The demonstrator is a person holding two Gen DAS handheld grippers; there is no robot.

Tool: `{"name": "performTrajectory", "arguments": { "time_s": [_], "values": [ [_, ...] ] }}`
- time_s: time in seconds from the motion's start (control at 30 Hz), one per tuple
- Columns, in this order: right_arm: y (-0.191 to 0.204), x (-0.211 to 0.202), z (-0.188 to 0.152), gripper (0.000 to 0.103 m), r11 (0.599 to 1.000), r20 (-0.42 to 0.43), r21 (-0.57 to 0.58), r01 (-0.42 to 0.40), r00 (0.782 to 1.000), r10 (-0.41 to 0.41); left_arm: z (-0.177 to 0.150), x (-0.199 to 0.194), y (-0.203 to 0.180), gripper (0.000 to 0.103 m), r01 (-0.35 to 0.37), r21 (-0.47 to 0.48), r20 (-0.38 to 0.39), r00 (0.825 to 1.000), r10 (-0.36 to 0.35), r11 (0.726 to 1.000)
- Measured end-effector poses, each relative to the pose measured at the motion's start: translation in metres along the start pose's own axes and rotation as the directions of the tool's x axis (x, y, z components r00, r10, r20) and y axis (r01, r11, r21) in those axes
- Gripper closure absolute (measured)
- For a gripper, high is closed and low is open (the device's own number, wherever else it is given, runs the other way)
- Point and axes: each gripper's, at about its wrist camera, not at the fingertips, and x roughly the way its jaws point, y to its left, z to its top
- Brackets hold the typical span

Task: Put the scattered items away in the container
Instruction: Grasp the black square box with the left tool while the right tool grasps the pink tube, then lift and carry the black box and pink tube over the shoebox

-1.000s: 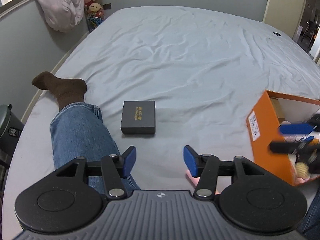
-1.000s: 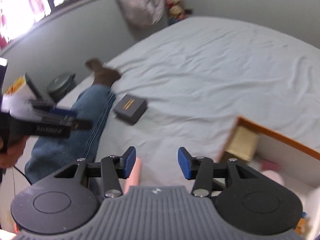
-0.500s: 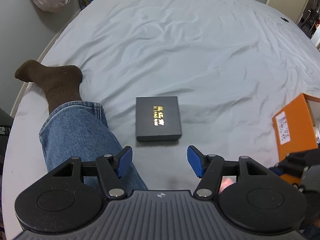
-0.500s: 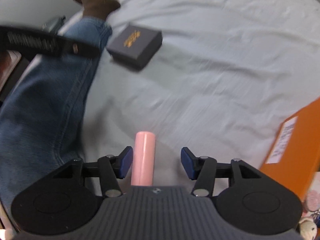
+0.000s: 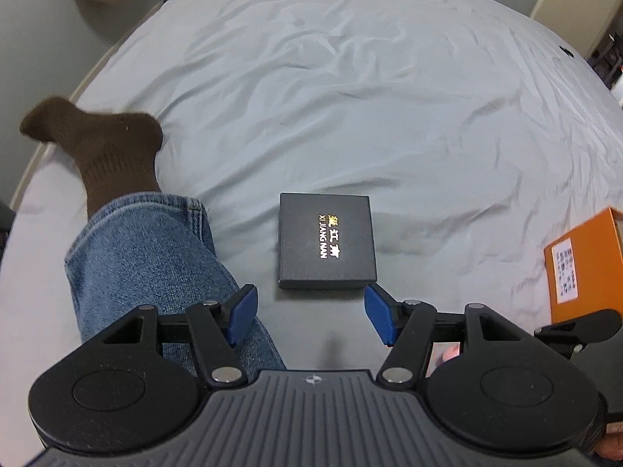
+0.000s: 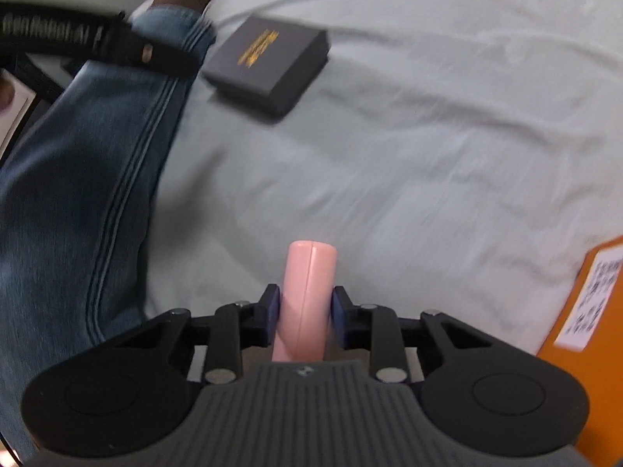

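A flat black box point(image 5: 326, 240) with gold lettering lies on the grey bedsheet. My left gripper point(image 5: 310, 313) is open just short of its near edge, fingers wider than the box. The box also shows in the right wrist view point(image 6: 268, 63), far left. My right gripper point(image 6: 305, 313) is shut on a pink tube point(image 6: 307, 292) that lies on the sheet and sticks out ahead of the fingers. The orange container point(image 5: 584, 264) stands at the right; its labelled side also shows in the right wrist view point(image 6: 584, 334).
A person's leg in blue jeans point(image 5: 148, 260) with a brown sock point(image 5: 105, 148) lies left of the black box. The left gripper's body point(image 6: 97, 44) crosses the top left of the right wrist view. Wrinkled sheet point(image 5: 370, 97) stretches beyond.
My left gripper has moved forward up to the black box. My right gripper has swung away from the container, dropped over the pink tube and closed on it.
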Motion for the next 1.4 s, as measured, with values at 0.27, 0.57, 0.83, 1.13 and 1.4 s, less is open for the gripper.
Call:
{"name": "performTrajectory", "arguments": {
  "time_s": [0.27, 0.57, 0.83, 1.13, 1.4],
  "values": [
    [-0.026, -0.024, 0.044, 0.071, 0.991, 0.146, 0.041, 0.125, 0.981, -0.129, 0.016, 0.017, 0.019, 0.032, 0.056, -0.113, -0.024, 0.998, -0.059, 0.992],
    [-0.043, -0.001, 0.051, 0.06, 0.988, 0.096, 0.068, 0.142, 0.984, -0.148, 0.026, 0.05, 0.016, 0.032, 0.055, -0.131, -0.099, 0.993, -0.069, 0.99],
    [-0.056, -0.007, 0.04, 0.053, 0.989, 0.087, 0.112, 0.091, 0.991, -0.102, 0.037, 0.066, 0.014, 0.023, 0.073, -0.166, -0.118, 0.989, -0.093, 0.983],
    [-0.057, -0.005, 0.036, 0.05, 0.989, 0.069, 0.131, 0.067, 0.995, -0.076, 0.034, 0.09, -0.004, 0.011, 0.026, -0.103, -0.159, 0.986, -0.043, 0.994],
    [-0.055, -0.004, 0.032, 0.046, 0.988, 0.036, 0.132, 0.078, 0.996, -0.083, 0.026, 0.081, -0.018, 0.014, 0.016, -0.085, -0.123, 0.992, -0.027, 0.996]
  ]
}}
